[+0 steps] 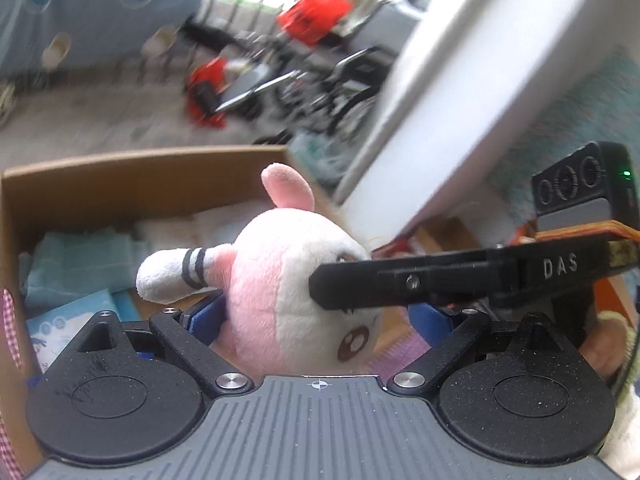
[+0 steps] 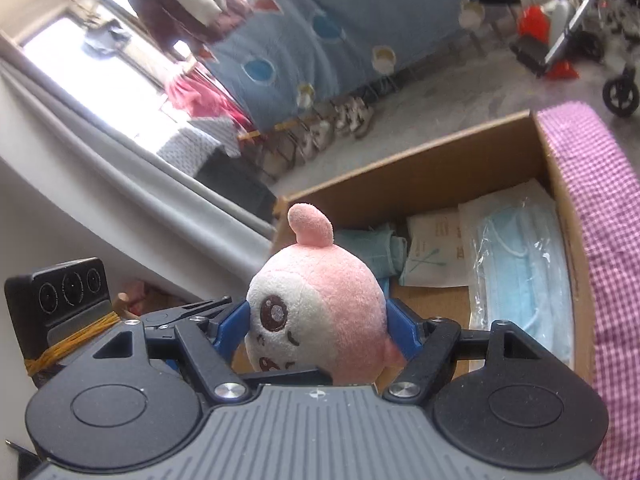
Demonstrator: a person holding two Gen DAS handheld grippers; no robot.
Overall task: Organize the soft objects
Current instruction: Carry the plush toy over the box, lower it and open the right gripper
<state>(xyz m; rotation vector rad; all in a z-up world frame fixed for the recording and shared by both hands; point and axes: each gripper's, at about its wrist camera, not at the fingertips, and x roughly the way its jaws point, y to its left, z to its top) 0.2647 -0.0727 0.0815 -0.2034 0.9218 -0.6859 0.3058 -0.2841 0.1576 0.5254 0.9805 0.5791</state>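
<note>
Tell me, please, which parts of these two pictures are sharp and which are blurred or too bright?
Left wrist view: the plush toy and the cardboard box are fairly sharp; the room behind is smeared by motion blur, and the window at the top is overexposed. Right wrist view: the toy and the packet of face masks are sharp, the blue quilt only slightly soft, the window at the left glares white.

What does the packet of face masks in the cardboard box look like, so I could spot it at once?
Find the open cardboard box behind the pink plush toy, beside the pink checked cloth. Against the box wall nearest that cloth lies the mask packet. Unlike the white paper packets and the folded teal cloth next to it, it is a clear wrapper showing pale blue masks with white ear loops.
</note>
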